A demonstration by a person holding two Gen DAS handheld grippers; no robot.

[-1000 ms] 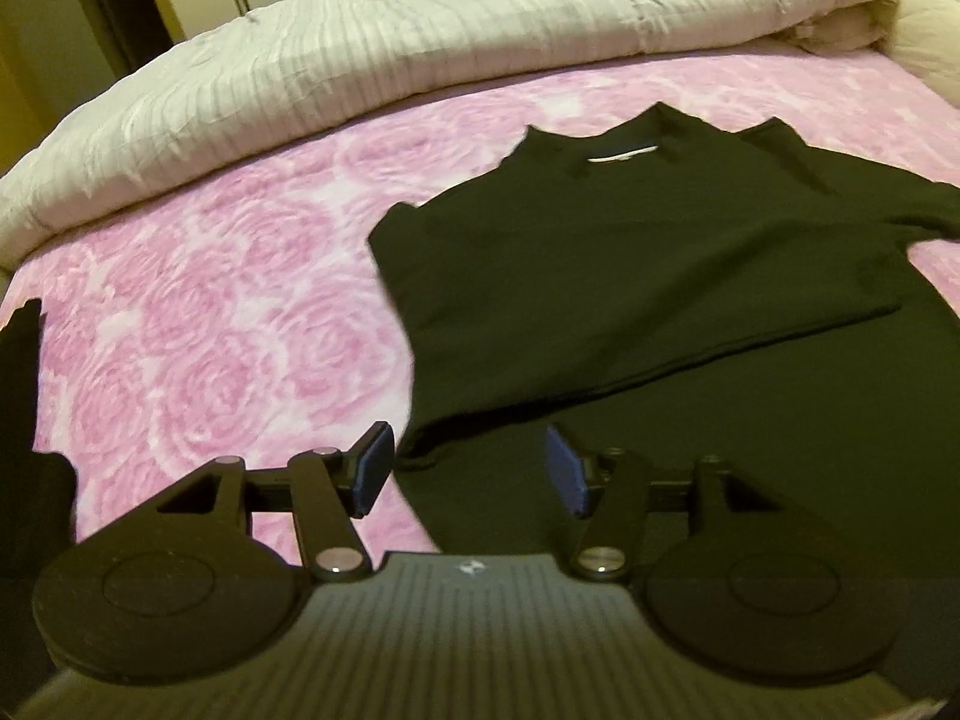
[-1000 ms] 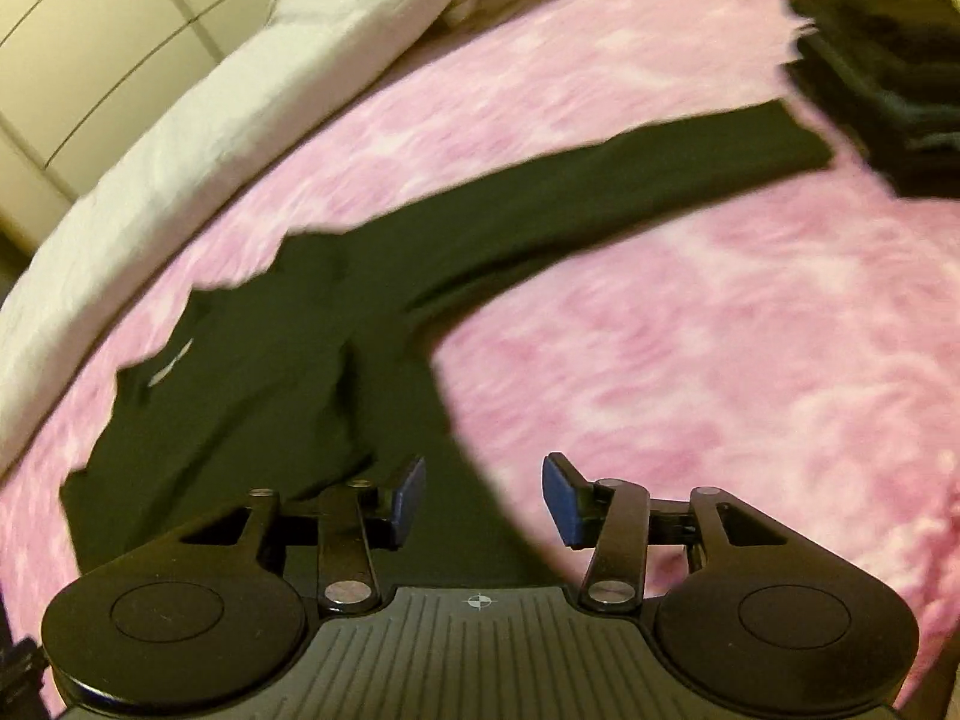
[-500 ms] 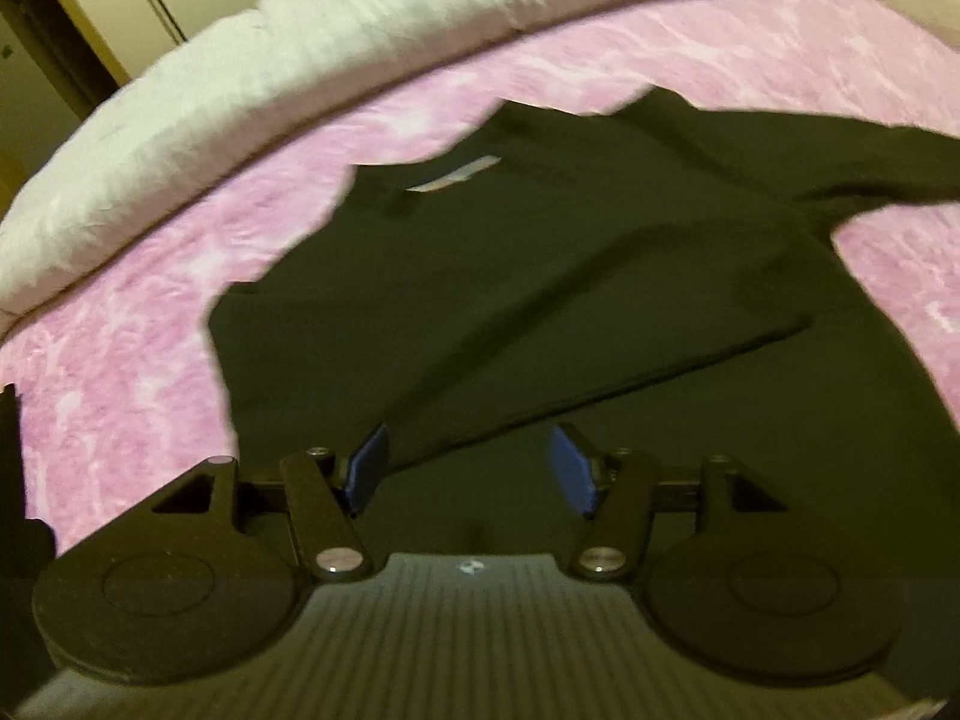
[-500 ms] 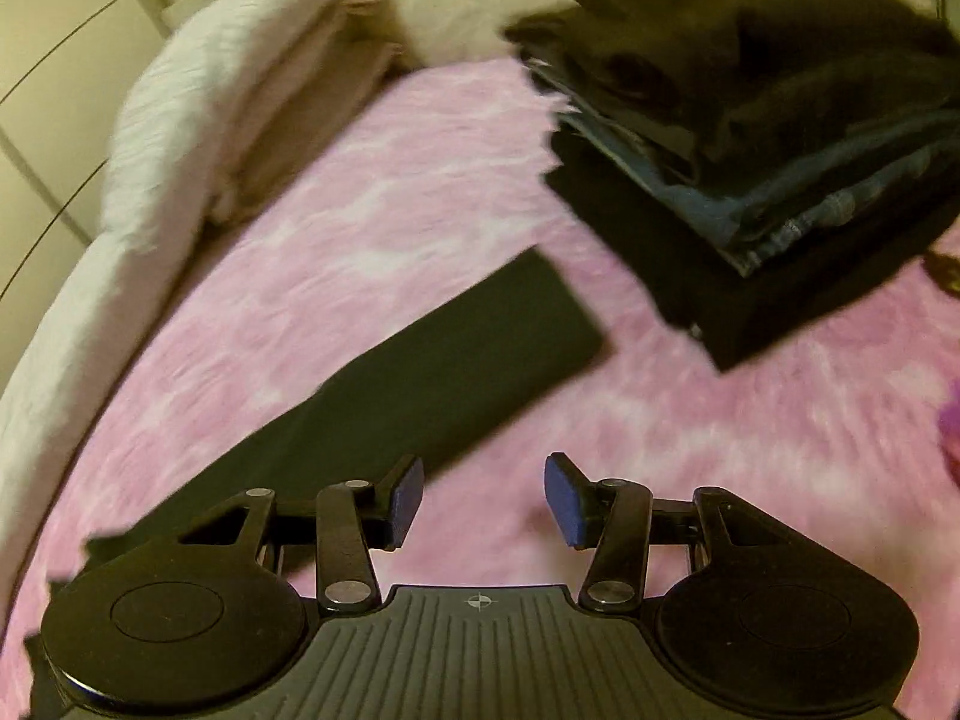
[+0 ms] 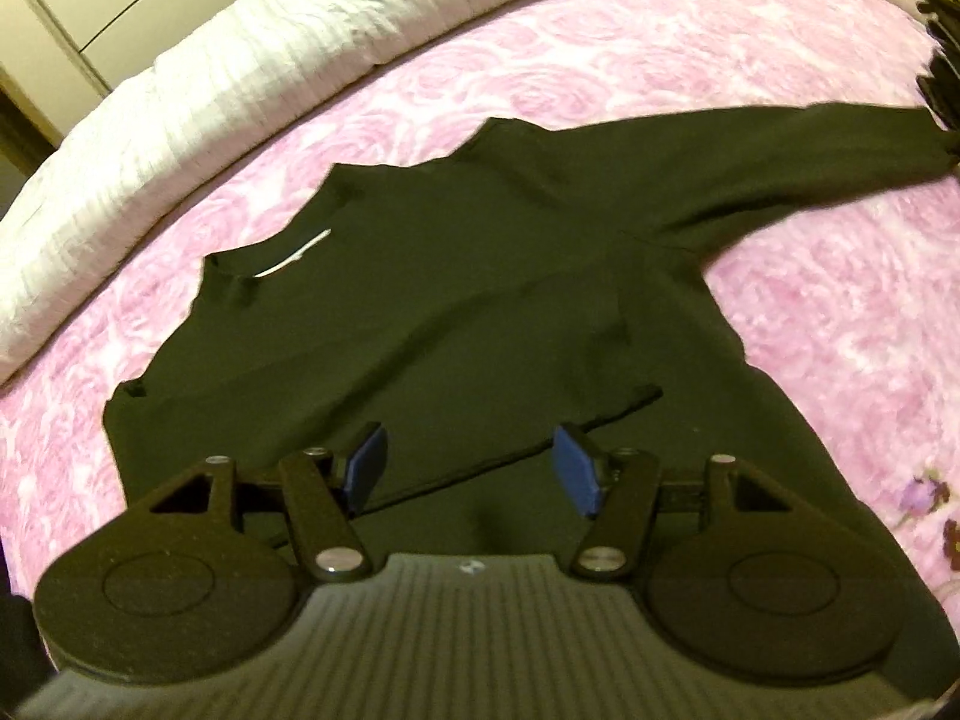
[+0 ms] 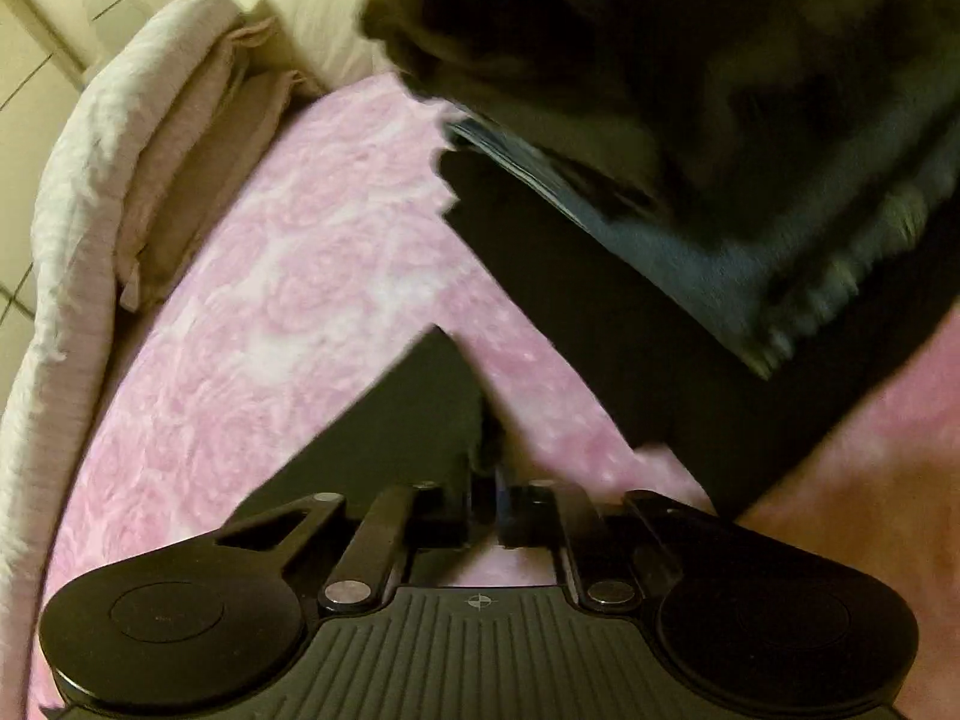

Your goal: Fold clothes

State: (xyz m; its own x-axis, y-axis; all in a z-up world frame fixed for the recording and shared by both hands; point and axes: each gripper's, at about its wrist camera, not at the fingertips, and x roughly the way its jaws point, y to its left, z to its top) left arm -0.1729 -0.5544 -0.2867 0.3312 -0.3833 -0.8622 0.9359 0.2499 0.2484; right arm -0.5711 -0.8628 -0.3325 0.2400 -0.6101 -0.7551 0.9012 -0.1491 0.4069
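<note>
A black long-sleeved shirt [image 5: 480, 276] lies flat on the pink rose-patterned bedspread [image 5: 810, 330], collar with a white label [image 5: 294, 252] toward the upper left. One sleeve is folded across its body; the other sleeve [image 5: 810, 150] stretches out to the right. My left gripper [image 5: 471, 456] hovers open over the shirt's lower body, with nothing between its blue pads. In the right wrist view my right gripper [image 6: 489, 480] is shut on the cuff end of that outstretched sleeve [image 6: 408, 420], low over the bedspread [image 6: 270, 276].
A stack of folded dark clothes [image 6: 690, 180] sits just beyond the right gripper, its edge [image 5: 942, 60] showing at the far right in the left view. A rolled white duvet [image 5: 240, 78] lines the far side, with a pillow [image 6: 318, 18] at its end.
The right gripper travelled along the outstretched sleeve to its cuff by the clothes stack and shut on it. The left gripper moved across the shirt's lower body and stayed open.
</note>
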